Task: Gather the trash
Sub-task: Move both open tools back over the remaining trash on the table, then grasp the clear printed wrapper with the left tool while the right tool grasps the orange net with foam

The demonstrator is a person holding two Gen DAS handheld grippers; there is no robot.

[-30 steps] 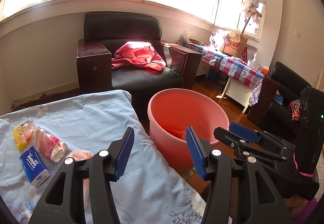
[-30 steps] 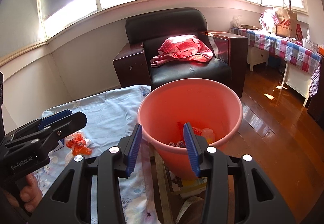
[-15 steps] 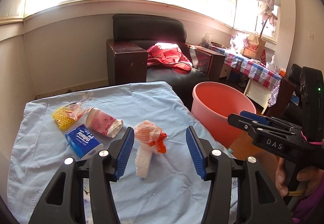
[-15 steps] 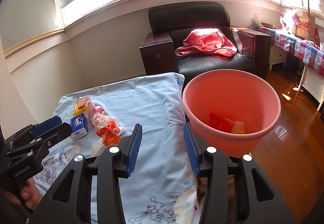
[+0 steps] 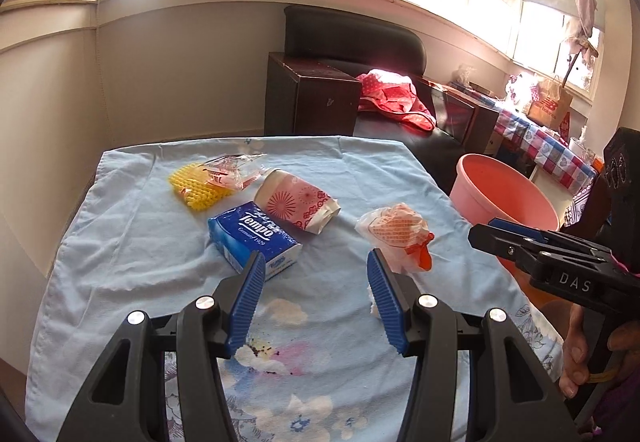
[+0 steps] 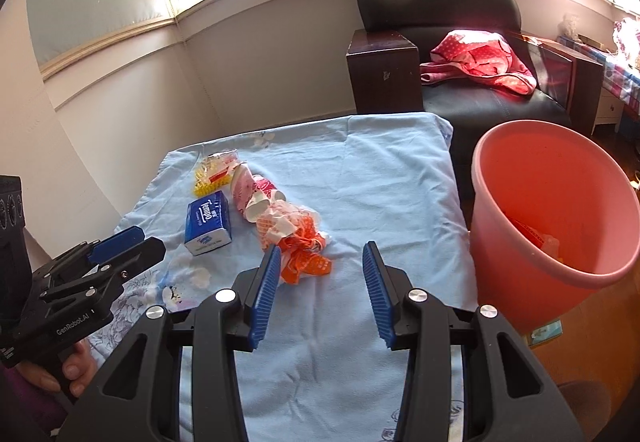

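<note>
Right wrist view: a table under a pale blue cloth [image 6: 360, 178] is filling the middle of the room, with a black armchair [image 6: 460, 42] standing behind it by the window wall. A pink bucket [image 6: 520, 266] is sitting on the wood floor just beside the table's right edge. A few scraps, one red and one clear, are lying in its bottom, so the collecting looks begun but not far along.

Four pieces are waiting on the cloth:
- a blue tissue pack [image 5: 256, 238], near the left side;
- a crushed pink paper cup [image 5: 298, 200] lying on its side, just beside the pack;
- a yellow foam net with a clear wrapper [image 5: 208, 180], farthest back, near the cup;
- a crumpled orange-and-white wrapper [image 5: 398, 238], nearest the bucket side.

Left gripper [image 5: 316, 302] is hovering low over the cloth, jaws spread wide and holding nothing; the orange wrapper is sitting just past its right finger, the tissue pack just past its left one. Right gripper [image 6: 320, 282] is likewise gaping and empty, the same wrapper [image 6: 296, 238] lying against its left fingertip as seen from here.

Judgement: most of the job is remaining, and the orange wrapper seems the likeliest next pick.
</note>
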